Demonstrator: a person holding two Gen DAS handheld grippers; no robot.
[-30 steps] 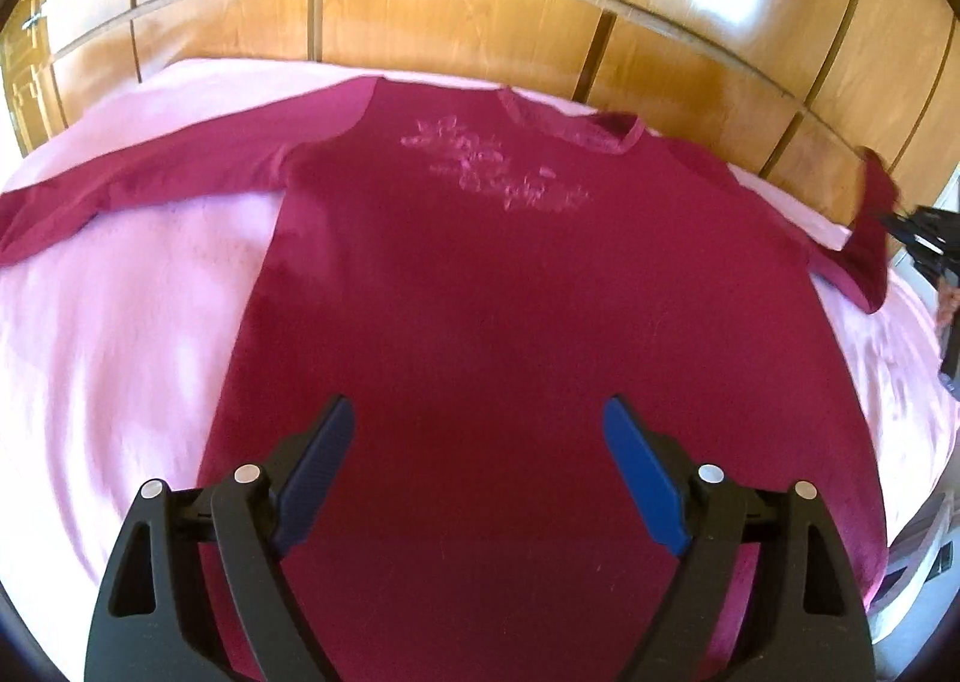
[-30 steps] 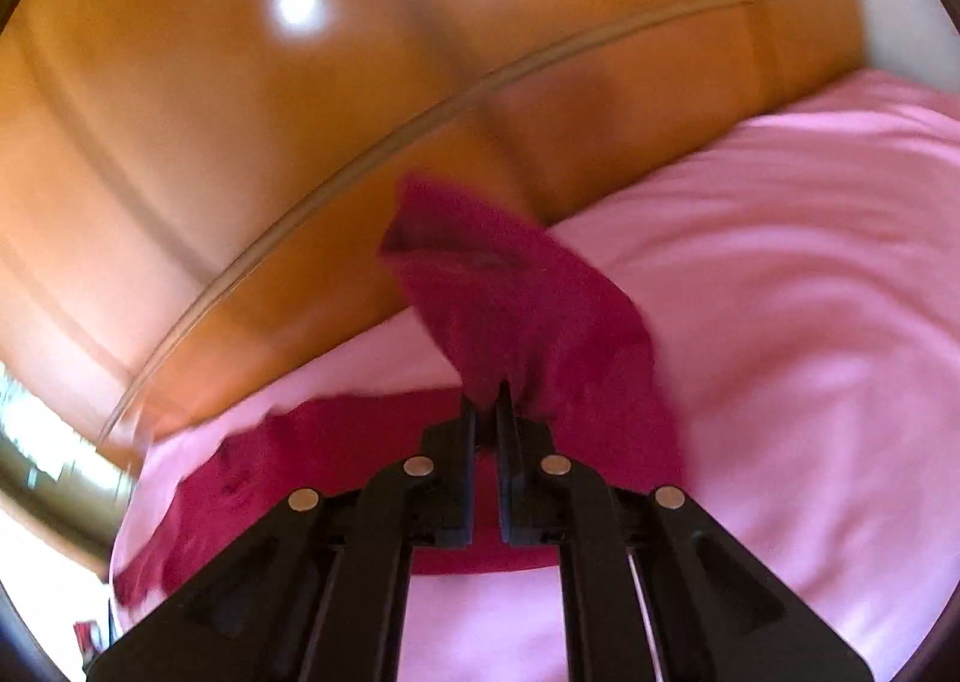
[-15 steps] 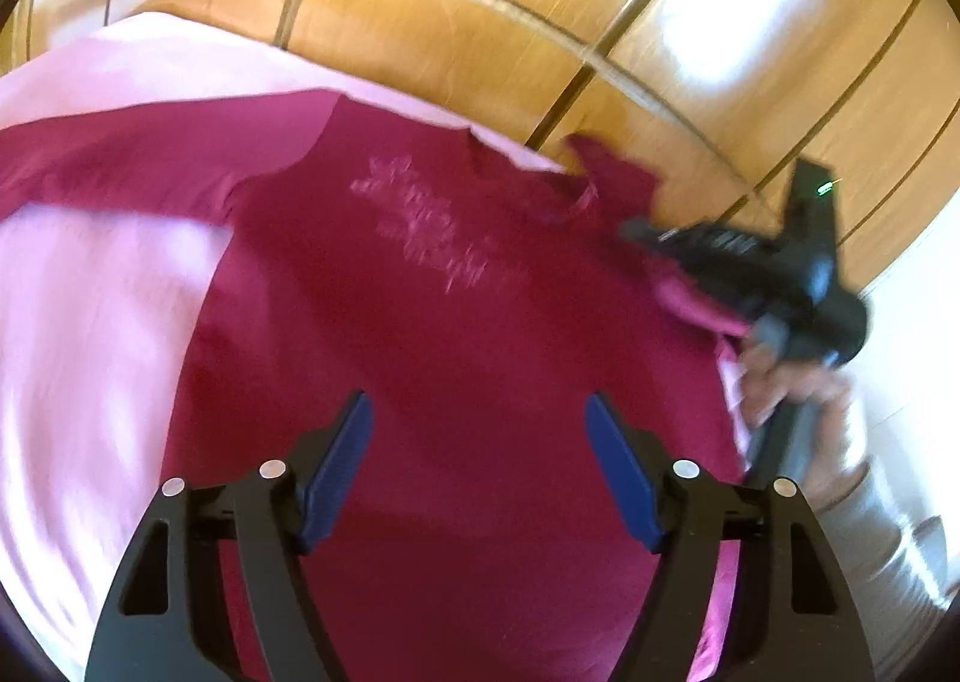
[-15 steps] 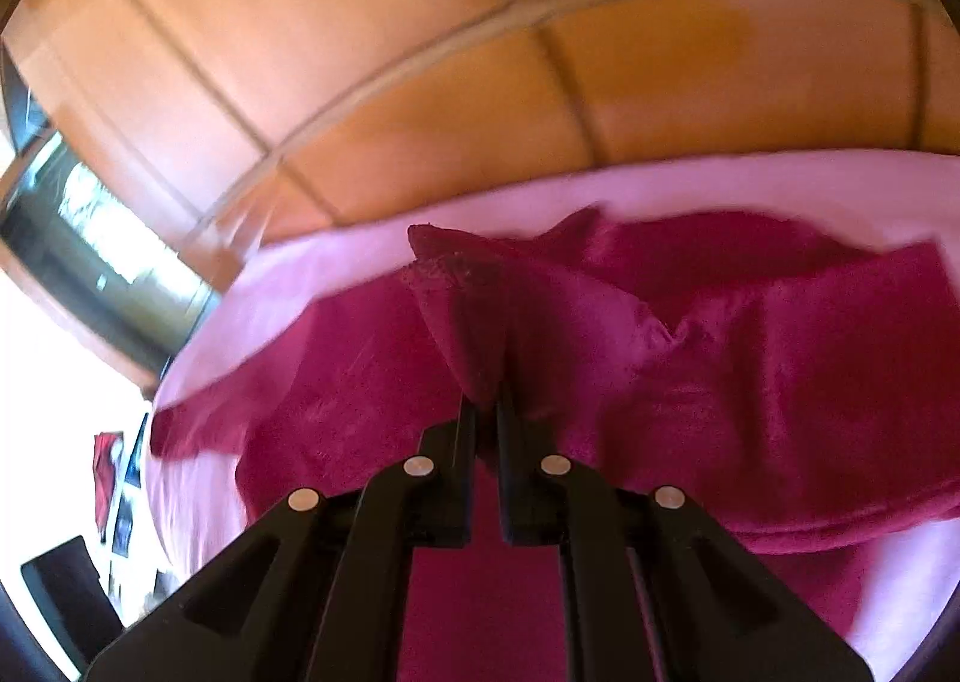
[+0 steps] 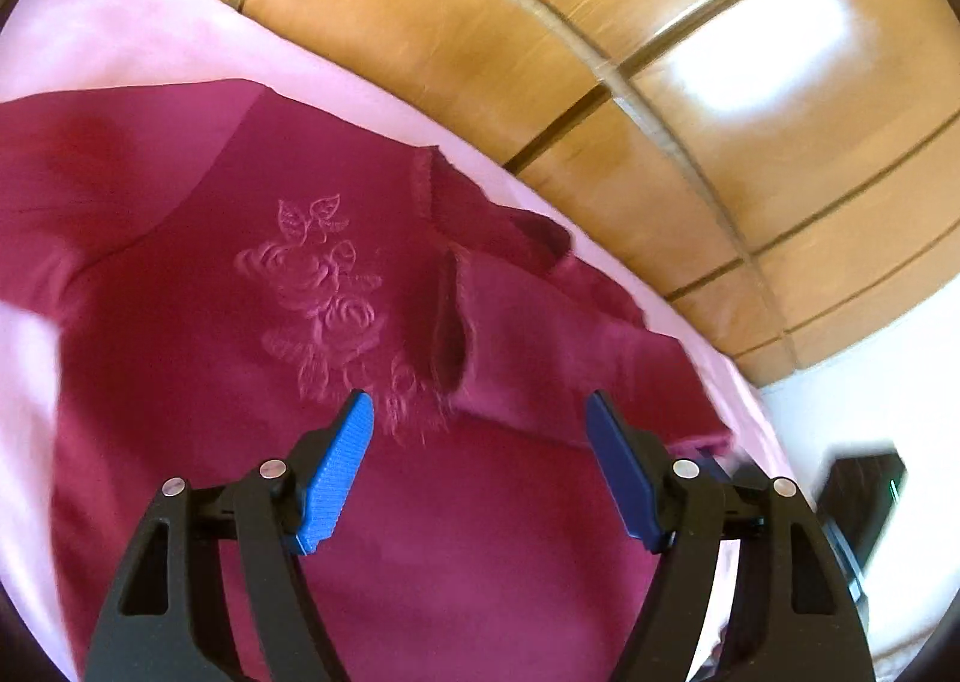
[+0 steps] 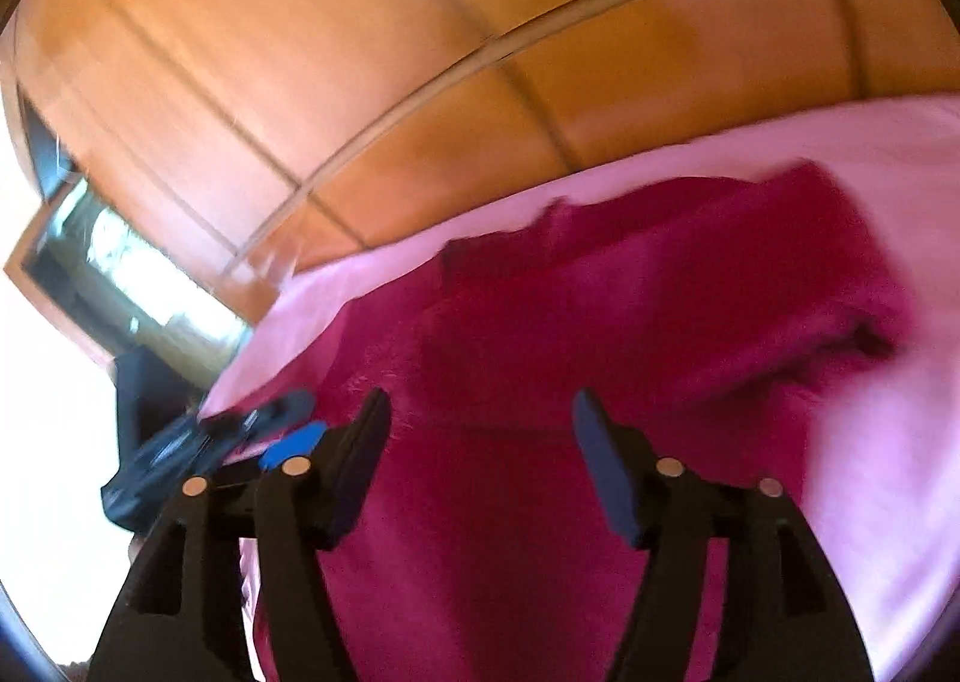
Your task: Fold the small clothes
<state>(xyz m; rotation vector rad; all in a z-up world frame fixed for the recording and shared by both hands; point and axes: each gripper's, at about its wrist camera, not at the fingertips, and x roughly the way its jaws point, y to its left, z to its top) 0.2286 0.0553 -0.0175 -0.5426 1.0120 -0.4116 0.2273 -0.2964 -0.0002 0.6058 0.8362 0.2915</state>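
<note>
A dark red long-sleeved top (image 5: 198, 358) with an embossed rose design (image 5: 324, 292) lies flat on a pink bedsheet (image 5: 120, 46). Its right sleeve (image 5: 540, 346) is folded in across the chest, cuff near the roses. Its left sleeve stretches out to the left. My left gripper (image 5: 480, 472) is open and empty, just above the top's middle. My right gripper (image 6: 480, 472) is open and empty above the same top (image 6: 600, 334), with the folded sleeve (image 6: 750, 274) ahead of it. The left gripper (image 6: 198, 442) shows at the left of the right wrist view.
A glossy wooden headboard (image 5: 600, 52) runs along the far edge of the bed. A white wall and a dark object (image 5: 864, 490) sit off the bed's right side. A window (image 6: 120, 262) shows at the left of the right wrist view.
My right gripper carried the right sleeve across onto the chest, let it go and opened. My left gripper moved forward and right, staying open.
</note>
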